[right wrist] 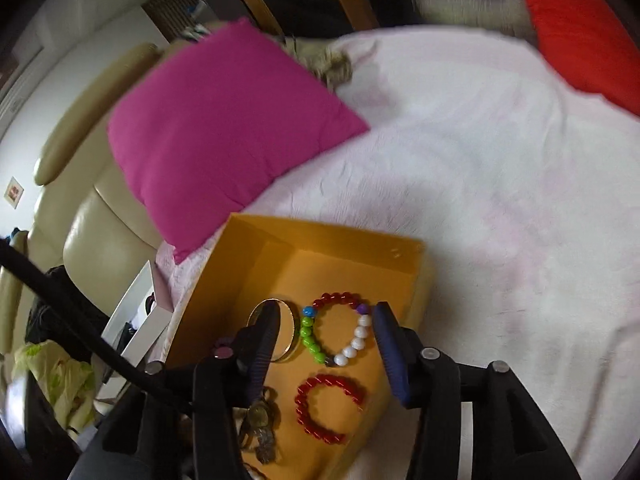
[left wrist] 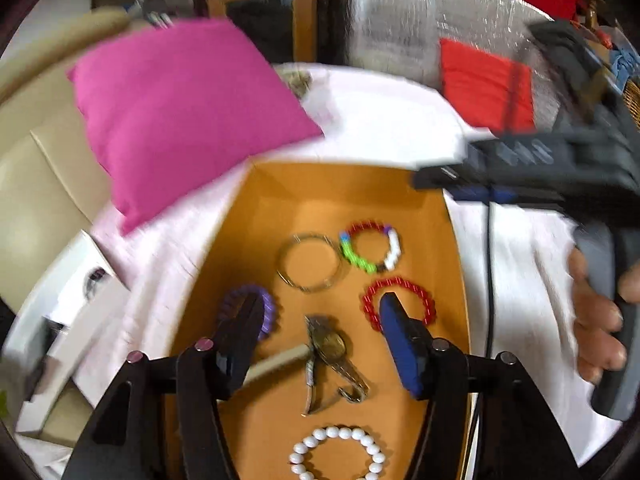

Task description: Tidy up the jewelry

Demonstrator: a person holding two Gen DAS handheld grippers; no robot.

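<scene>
An open orange box (left wrist: 256,208) sits on a bed's pale pink blanket (right wrist: 480,200) at lower centre of both views, so its jewelry lies flat and apart: multicoloured bead bracelet (right wrist: 340,332), red bead bracelet (right wrist: 330,408), gold bangle (left wrist: 310,262), purple bracelet (left wrist: 270,304), watch (left wrist: 332,354), white bead bracelet (left wrist: 338,454). The left gripper (left wrist: 320,312) tilts down over the watch, jaws apart and empty. The right gripper (right wrist: 326,328) (a hand (left wrist: 596,320) grips its handle at the right edge) angles down likewise, jaws apart astride the multicoloured bracelet, probably to pick it up.
</scene>
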